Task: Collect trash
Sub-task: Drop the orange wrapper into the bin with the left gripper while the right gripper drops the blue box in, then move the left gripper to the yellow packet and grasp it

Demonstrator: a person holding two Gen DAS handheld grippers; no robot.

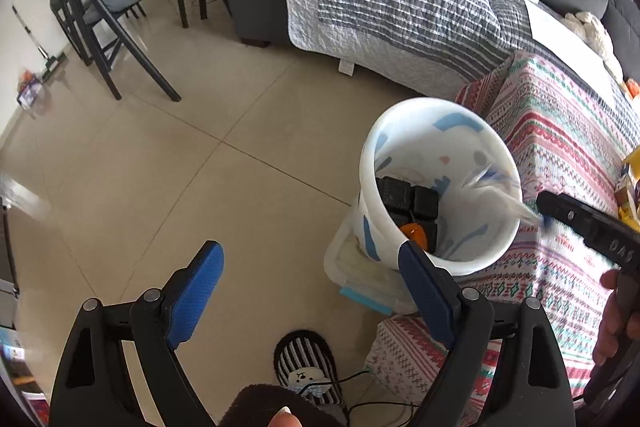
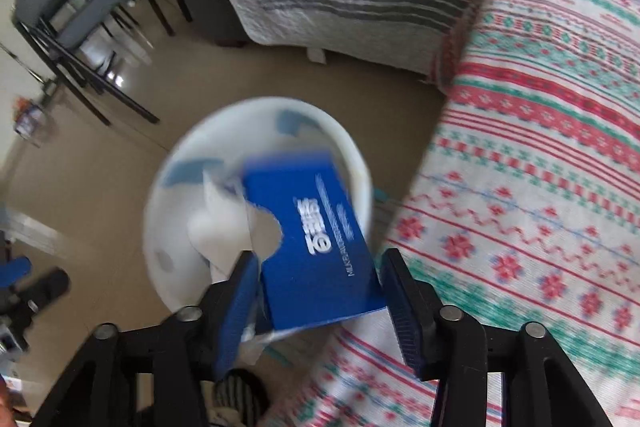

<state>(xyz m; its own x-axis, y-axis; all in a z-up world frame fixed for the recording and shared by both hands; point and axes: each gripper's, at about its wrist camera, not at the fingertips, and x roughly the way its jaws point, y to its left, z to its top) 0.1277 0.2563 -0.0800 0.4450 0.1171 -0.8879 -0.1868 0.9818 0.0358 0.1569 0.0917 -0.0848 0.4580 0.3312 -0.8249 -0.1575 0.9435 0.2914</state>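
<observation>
A blue carton [image 2: 316, 247] with a torn opening and white lettering is seen clamped between the blue pads of the right gripper [image 2: 320, 295], gripped at its near end. Its far end is held over the mouth of the white bin [image 2: 356, 155], with a scrap of white paper [image 2: 218, 227] hanging beside it. In the left wrist view the same carton [image 1: 496, 195] is recorded only as a blurred pale shape over the bin rim [image 1: 432, 103], at the tip of the right gripper [image 1: 548, 217]. Black blocks and an orange item [image 1: 414, 231] are noted inside the bin. The left gripper [image 1: 312, 259] is found spread wide with nothing between its pads, its right pad [image 1: 424, 279] just beside the bin wall. The bin is placed on a clear lidded box [image 1: 360, 275], beside a patterned blanket [image 1: 560, 131].
</observation>
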